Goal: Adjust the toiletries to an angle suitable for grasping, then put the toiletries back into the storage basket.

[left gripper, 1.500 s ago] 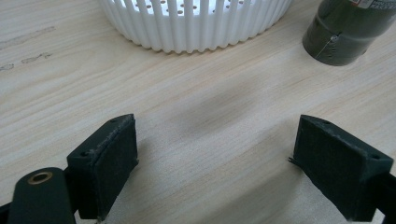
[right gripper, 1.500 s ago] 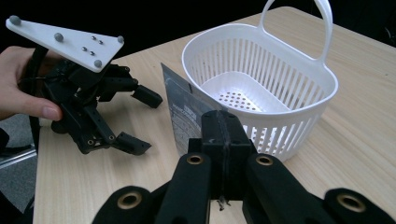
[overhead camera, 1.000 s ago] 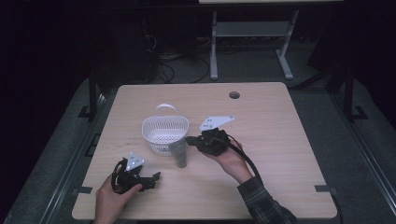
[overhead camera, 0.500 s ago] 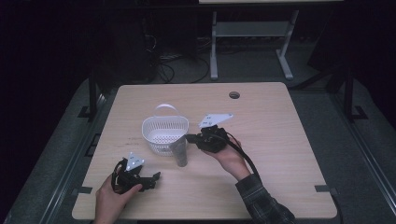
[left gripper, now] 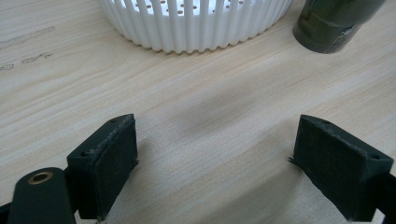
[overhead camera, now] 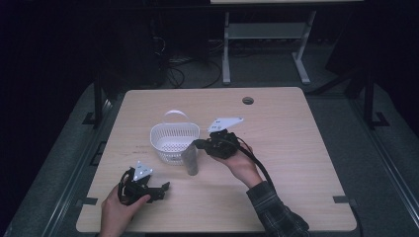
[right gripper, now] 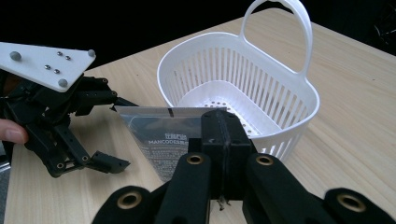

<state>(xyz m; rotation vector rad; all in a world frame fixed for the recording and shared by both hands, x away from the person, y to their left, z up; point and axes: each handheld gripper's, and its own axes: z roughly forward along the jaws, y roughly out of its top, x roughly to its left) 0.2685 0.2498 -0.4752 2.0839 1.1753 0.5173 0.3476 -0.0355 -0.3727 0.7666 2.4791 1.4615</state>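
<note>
Barely anything moved since a second ago: right gripper (right gripper: pixel 223 135) stays pinched shut on the top edge of the grey foil stand-up pouch (overhead camera: pixel 190 160), standing on the wooden desk (overhead camera: pixel 296 148) beside the white slotted plastic basket (overhead camera: pixel 174 140). Left gripper (left gripper: pixel 215 158) rests open, empty. Pouch looks light, floppy, slick; best gripped at the sealed top.

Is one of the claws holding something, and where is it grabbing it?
The right claw pinches the grey pouch at its top edge. The left claw is open, holding nothing.
</note>
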